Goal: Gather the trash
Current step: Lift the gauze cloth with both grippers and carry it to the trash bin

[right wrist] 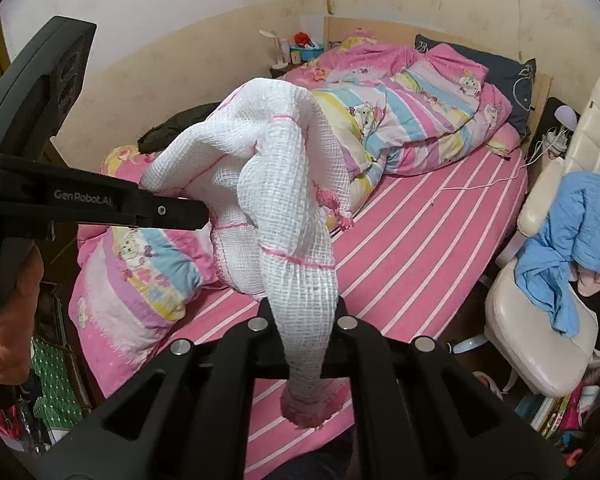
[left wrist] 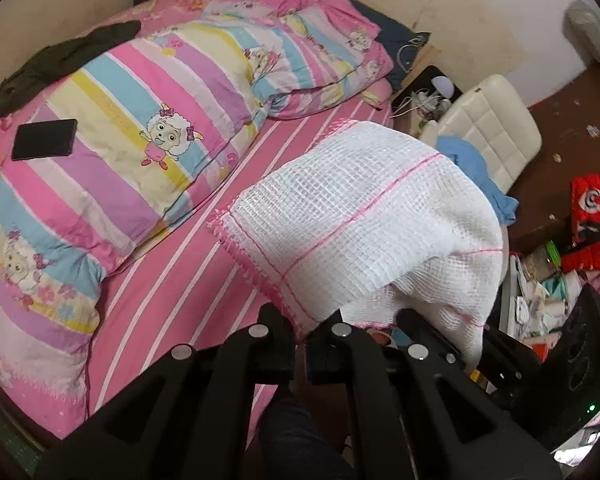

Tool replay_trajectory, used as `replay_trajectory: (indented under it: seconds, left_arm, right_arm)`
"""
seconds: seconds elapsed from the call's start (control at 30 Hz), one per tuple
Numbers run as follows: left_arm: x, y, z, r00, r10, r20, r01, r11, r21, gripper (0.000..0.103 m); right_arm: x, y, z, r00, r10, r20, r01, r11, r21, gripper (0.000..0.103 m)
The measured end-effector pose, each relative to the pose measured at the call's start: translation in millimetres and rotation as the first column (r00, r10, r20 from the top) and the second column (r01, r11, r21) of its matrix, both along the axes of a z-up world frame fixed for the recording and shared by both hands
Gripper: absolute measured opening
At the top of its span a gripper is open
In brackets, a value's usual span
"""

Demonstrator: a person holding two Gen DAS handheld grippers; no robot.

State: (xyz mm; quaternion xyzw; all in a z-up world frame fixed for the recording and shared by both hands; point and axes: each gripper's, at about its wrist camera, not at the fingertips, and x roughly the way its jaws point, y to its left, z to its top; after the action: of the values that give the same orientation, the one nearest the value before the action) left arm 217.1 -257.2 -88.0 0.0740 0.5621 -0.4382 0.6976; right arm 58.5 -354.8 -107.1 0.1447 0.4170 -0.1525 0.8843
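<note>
We hold a white cloth (right wrist: 288, 184) (pink-trimmed) above the bed (right wrist: 412, 248), left gripper (left wrist: 300, 336) and right gripper (right wrist: 304, 328) both clamped on it.

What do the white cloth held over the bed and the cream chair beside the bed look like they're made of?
White cloth: looks like soft woven cotton, matte, with an open waffle grid, thin pink lines and a pink stitched edge; it drapes limply. Cream chair: probably faux leather over padding, going by its slight sheen and stitched square quilting.
</note>
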Motion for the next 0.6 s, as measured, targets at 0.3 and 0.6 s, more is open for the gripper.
replay_trajectory:
  seconds: [0.3, 0.6]
  left_arm:
    - [-62.1, 61.9, 35.3, 0.997, -0.046, 0.055, 0.05, 0.997, -0.059, 0.003]
    - [-122.1, 97.5, 53.5, 0.984, -0.141, 0.107, 0.152, 0.984, -0.097, 0.003]
  right_arm:
    - [-56.9, 61.6, 33.4, 0.999, -0.029, 0.039, 0.031, 0.998, -0.052, 0.005]
    - [-122.3, 101.9, 52.0, 0.99, -0.115, 0.077, 0.122, 0.988, -0.091, 0.005]
